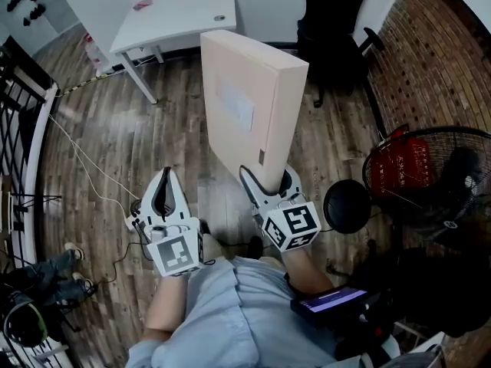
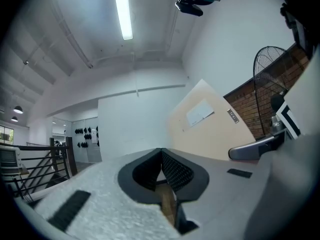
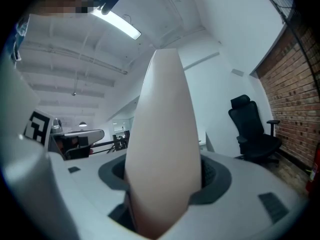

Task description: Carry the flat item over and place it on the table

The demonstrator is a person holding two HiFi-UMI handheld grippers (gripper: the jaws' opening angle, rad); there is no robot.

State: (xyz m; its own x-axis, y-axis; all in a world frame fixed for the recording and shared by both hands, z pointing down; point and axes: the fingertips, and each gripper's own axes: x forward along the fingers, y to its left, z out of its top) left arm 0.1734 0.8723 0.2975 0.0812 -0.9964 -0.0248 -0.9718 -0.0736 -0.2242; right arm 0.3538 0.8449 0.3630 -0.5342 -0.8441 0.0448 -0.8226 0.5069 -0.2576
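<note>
Right gripper (image 1: pixel 267 186) has 1 flat box (image 1: pixel 249 106), a beige cardboard one, and that's the only box around. The jaws are pinching its lower edge, 1 pad on each broad face. In the right gripper view the box (image 3: pixel 162 144) fills the whole gap between the jaws of the right gripper (image 3: pixel 162 181) and stands straight up out of them. From the head view it's held on edge, upright with a bit of a lean, up in the air over the wooden floor (image 1: pixel 123 129), not resting on anything. 1 white label shows on its broad face, plus 1 small dark tag near the lower corner.

Left gripper (image 1: pixel 163 186) hangs just to the left, near the box but apart from it. Its jaws are pressed together with nothing between them, and the left gripper view shows the left gripper (image 2: pixel 162 164) with its 2 ribbed pads meeting at the tip. The box (image 2: pixel 210 124) shows up behind them in that view, tilted, off to the right.

There's 1 white table (image 1: pixel 176 10) at the top of the head view, and the box isn't on it. 1 small pink thing (image 1: pixel 143 4) lies on the table. Also 1 black office chair (image 1: pixel 330 21) beyond the box by the brick wall (image 1: pixel 430 60), and 1 black fan (image 1: pixel 449 198) on the right with something red (image 1: pixel 403 163) just beside it.
</note>
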